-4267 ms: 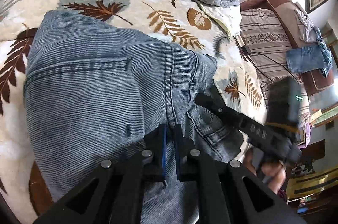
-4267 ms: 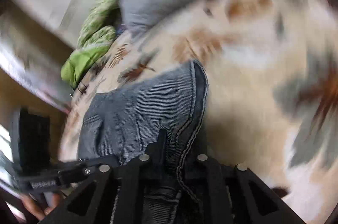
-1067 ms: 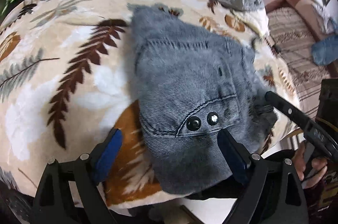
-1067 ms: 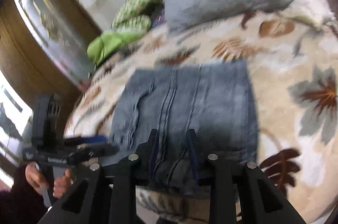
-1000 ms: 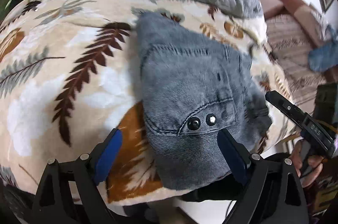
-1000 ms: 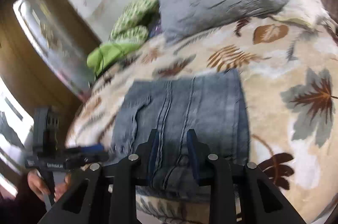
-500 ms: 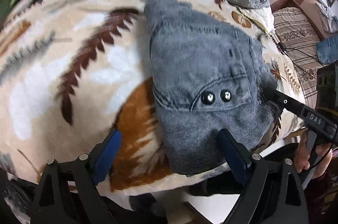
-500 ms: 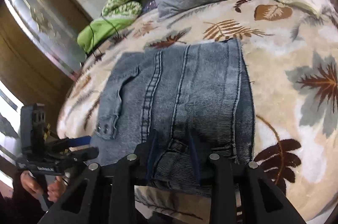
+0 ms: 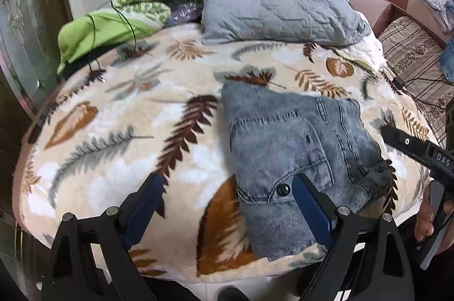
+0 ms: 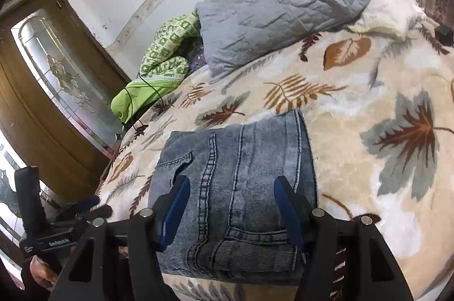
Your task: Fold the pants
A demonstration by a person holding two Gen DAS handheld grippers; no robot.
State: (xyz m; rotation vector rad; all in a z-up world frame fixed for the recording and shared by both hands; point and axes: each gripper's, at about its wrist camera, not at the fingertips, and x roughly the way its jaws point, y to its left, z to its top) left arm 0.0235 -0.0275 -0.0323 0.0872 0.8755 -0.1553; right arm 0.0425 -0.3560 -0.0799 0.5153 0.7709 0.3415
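You are working over a bed's leaf-print blanket (image 9: 119, 130), one grey pillow (image 9: 272, 8) lying at its far edge. One folded pair of pants (image 10: 238, 187) is lying near you. Your left gripper (image 9: 227, 193) and right gripper (image 10: 229, 196) are both hanging spread apart, gripping nothing.

— How does the left gripper (image 9: 227, 204) stand?

— Its fingers (image 9: 143, 204) are spread wide, blue pads facing each other, nothing between them.

— And the right gripper (image 10: 229, 204)?

— Parted too, less widely, gripping nothing. From the left camera its black body (image 9: 414, 150) sits off to the right of the left fingers, with the right hand (image 9: 431, 218) wrapped round the handle below.

— The left hand (image 10: 42, 272)?

— Low and left of the right fingers (image 10: 286, 204), clasping its handle.
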